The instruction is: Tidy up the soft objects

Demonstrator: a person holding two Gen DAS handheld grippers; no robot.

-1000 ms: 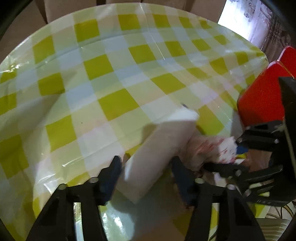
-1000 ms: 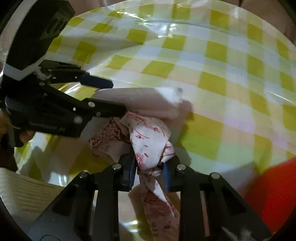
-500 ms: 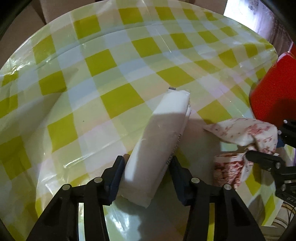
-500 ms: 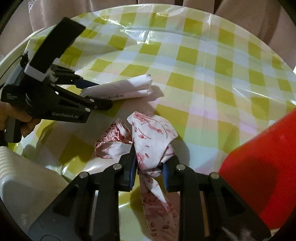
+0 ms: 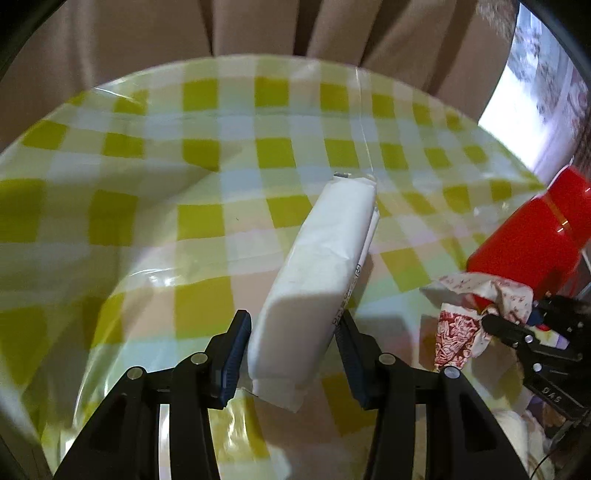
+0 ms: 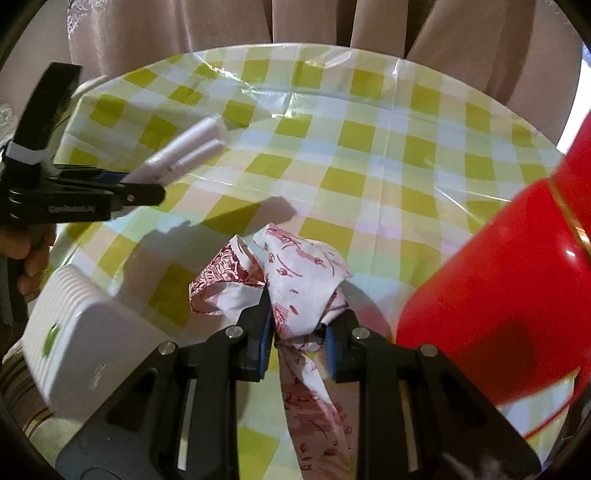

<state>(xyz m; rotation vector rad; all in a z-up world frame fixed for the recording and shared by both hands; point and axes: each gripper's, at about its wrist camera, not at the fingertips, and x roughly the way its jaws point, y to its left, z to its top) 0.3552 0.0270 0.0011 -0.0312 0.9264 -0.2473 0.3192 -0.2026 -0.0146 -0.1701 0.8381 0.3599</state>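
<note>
A white soft pack [image 5: 325,266] sticks out forward from my left gripper [image 5: 291,332], whose pads press on its near end; it hangs tilted above the checked tablecloth [image 5: 155,229]. The right wrist view shows the same pack [image 6: 188,147] and left gripper [image 6: 140,188] at the upper left, clear of the table. My right gripper [image 6: 297,325] is shut on a crumpled white cloth with a red print [image 6: 303,280], one tail hanging down between the fingers. In the left wrist view that cloth [image 5: 458,332] and the right gripper [image 5: 517,325] are at the right edge.
A red plastic container [image 6: 498,295] stands close on the right of the cloth. A white ribbed box [image 6: 85,339] sits at the near left table edge. Beige curtains [image 6: 314,22] hang behind the table. A hand [image 6: 33,258] holds the left gripper's handle.
Both grippers have risen and drawn back with their loads. The white pack has come up off the table. The cloth bundle has lifted too, and the two grippers now stand further apart.
</note>
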